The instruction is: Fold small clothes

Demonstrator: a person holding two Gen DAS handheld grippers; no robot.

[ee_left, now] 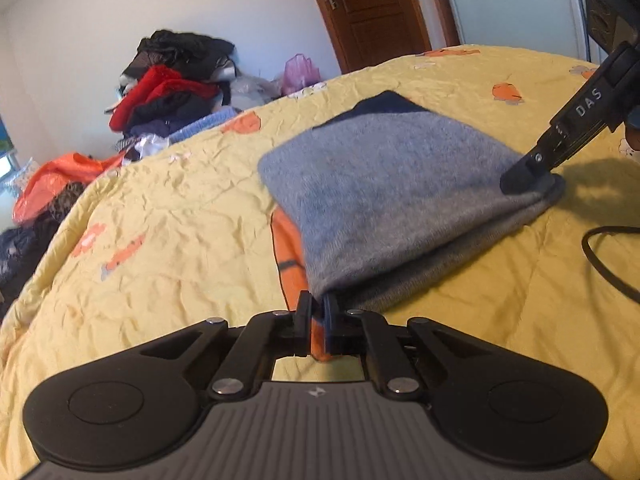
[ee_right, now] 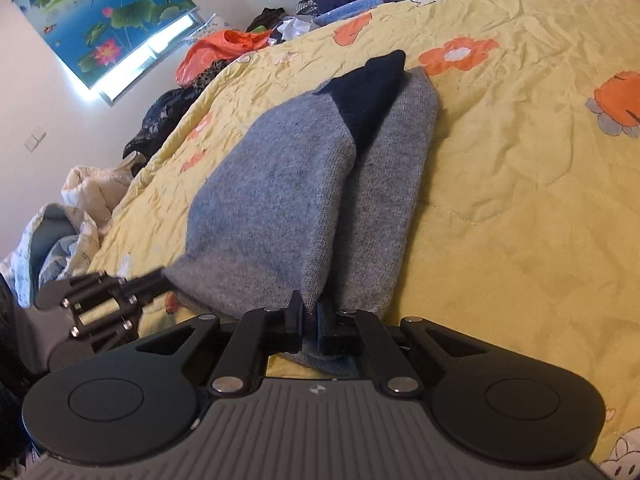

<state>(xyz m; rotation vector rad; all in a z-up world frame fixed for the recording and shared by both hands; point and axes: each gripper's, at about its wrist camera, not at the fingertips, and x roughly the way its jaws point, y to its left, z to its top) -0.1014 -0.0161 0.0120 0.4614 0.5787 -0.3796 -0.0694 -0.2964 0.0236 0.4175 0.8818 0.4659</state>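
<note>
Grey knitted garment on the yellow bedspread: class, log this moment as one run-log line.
grey knitted garment partly folded | left gripper shut on corner | right gripper shut on corner | yellow bedspread beneath

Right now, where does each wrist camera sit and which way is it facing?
Left wrist: sits behind the left claw, low over the yellow quilt, looking across the grey garment toward the clothes pile and door; the right claw enters from the upper right.
Right wrist: sits behind the right claw, looking along the garment toward the lotus blind; the left claw shows at left.
Shared: garment, quilt, clothes pile, each other's claw.
</note>
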